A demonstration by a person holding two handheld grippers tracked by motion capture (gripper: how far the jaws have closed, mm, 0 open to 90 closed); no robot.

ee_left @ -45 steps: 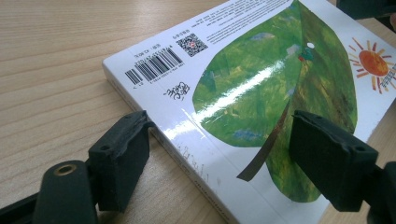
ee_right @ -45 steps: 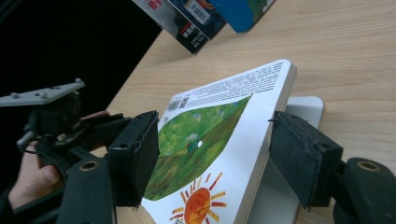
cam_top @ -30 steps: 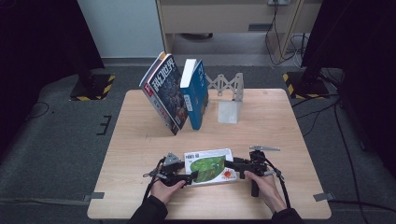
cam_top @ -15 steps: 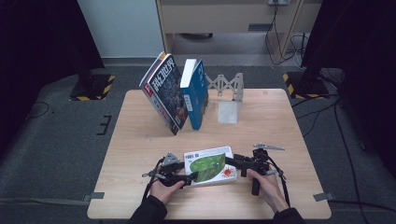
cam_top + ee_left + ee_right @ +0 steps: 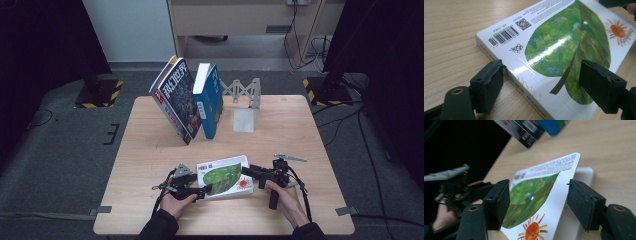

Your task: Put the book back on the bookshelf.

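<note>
A picture book (image 5: pixel 222 175) with a green leaf and an orange sun on its white cover lies near the table's front edge. My left gripper (image 5: pixel 201 190) is at its left end, open. In the left gripper view the jaws straddle the spine corner of the book (image 5: pixel 554 42), one jaw beside the spine and one over the cover. My right gripper (image 5: pixel 249 173) is at the book's right end, also open. In the right gripper view the cover (image 5: pixel 536 195) stands tilted up between the jaws, above the white page block (image 5: pixel 584 177).
A magazine (image 5: pixel 175 100) and a blue book (image 5: pixel 210 100) lean together at the back of the wooden table (image 5: pixel 310 130). A grey metal bookend (image 5: pixel 245 107) stands to their right. Bare wood lies between them and the picture book.
The book's cover has lifted slightly on the right gripper's side. Both hands have stayed nearly in place at the book's ends.
</note>
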